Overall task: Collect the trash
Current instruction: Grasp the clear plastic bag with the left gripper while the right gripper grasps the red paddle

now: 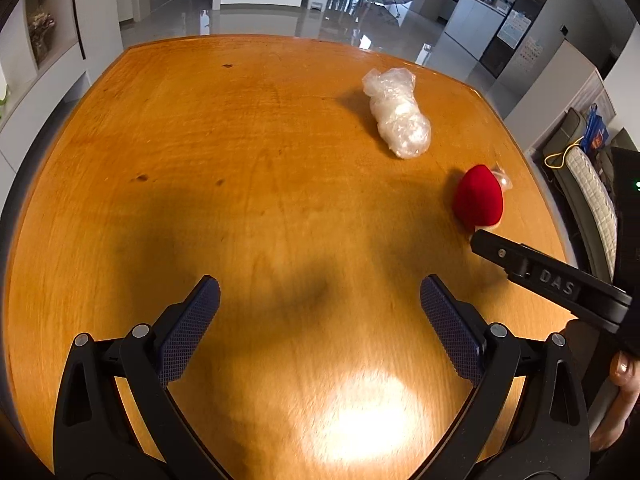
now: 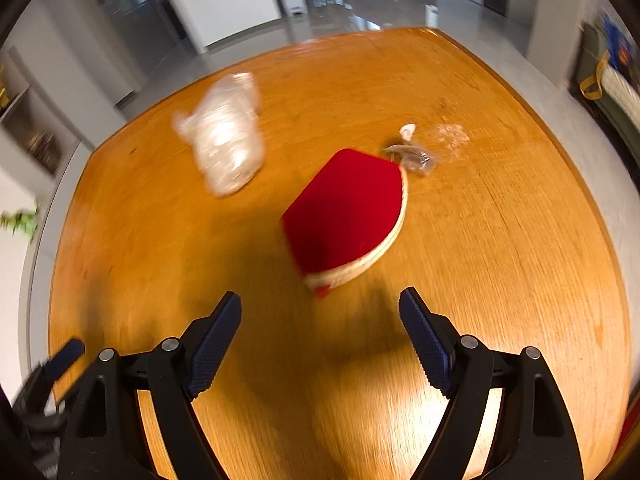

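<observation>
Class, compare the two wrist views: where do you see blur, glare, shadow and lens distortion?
Left wrist view: mostly sharp; a bright glare patch lies on the orange wooden table between the open left claw, with dark claw shadows beyond it. Right wrist view: motion blur smears the crumpled clear plastic bag and the red fabric pouch ahead of the open right claw. Both views: fisheye bends the table edge.

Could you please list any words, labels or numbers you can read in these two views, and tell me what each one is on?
"DAS": raised letters on the black arm of the right tongs, seen from the left wrist view.
Papers on the dark cabinet door in the background: too small to read.
The red pouch, the crumpled plastic bag and the wooden table show no text.
</observation>
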